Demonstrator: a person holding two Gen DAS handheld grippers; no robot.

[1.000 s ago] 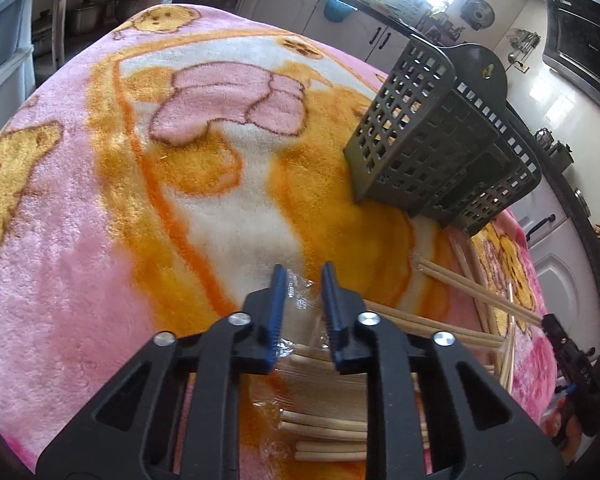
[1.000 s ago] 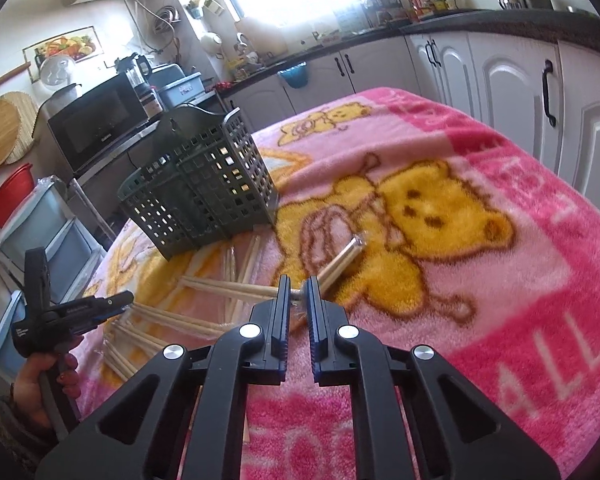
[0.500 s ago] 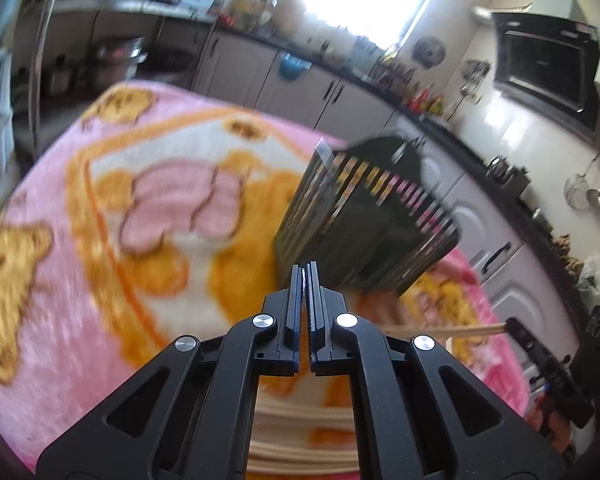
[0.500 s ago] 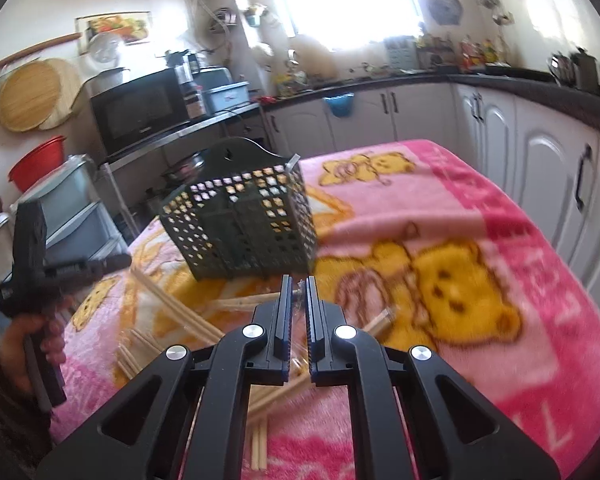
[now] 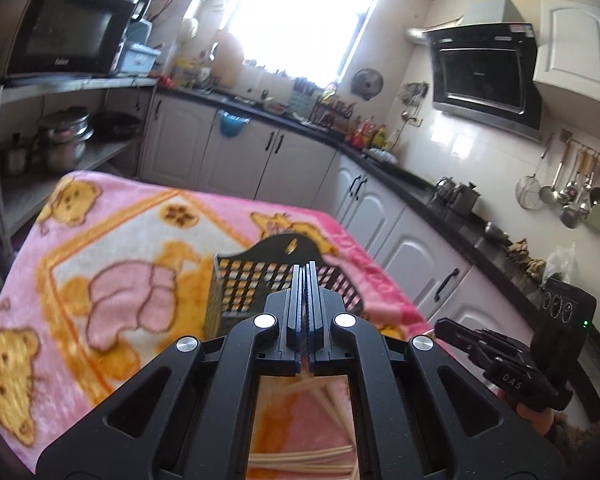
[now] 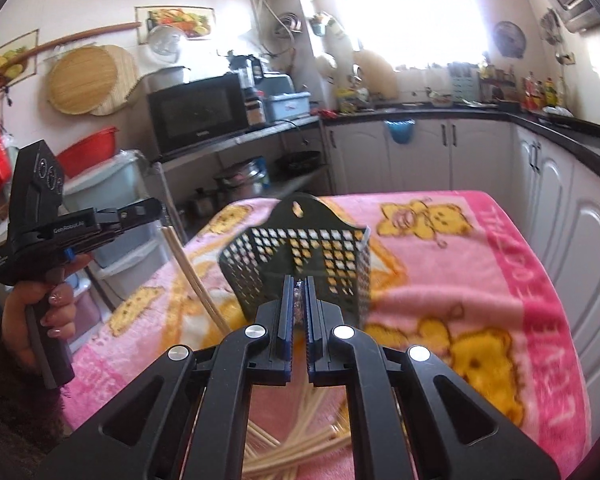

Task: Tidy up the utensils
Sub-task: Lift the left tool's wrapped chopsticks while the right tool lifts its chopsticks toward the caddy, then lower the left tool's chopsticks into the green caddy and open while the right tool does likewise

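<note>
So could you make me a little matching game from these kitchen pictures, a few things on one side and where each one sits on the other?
Things:
1. dark green perforated plastic basket
2. black microwave oven
3. blue plastic bowl
4. round woven bamboo mat

Places:
A. hanging on the wall
B. on the pink bear-print blanket
C. hooked on a cabinet front
D. on the shelf

Pairs: 1-B, 2-D, 3-C, 4-A
</note>
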